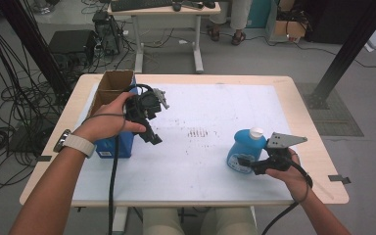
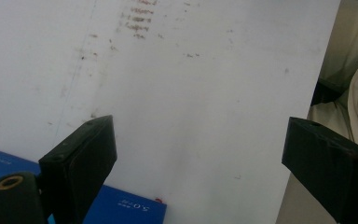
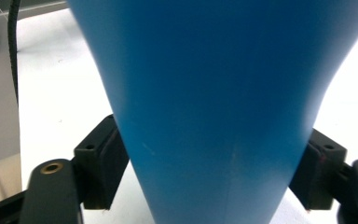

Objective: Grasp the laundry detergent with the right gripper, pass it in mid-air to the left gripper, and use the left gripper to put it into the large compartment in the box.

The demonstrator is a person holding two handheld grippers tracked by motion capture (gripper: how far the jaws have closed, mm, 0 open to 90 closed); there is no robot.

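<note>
Right of the open brown-lined blue cardboard box [image 1: 111, 115], a blue plastic white-capped bottle [image 1: 245, 149] is being clenched by the right gripper [image 1: 248, 164]; the left gripper [image 2: 200, 154] is being held released beside the box, boxing seemingly pending

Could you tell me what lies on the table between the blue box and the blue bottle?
Nothing stands there. In the high view, the stretch between the blue box and the blue bottle is bare white mat, marked by faint reddish smudges.
</note>
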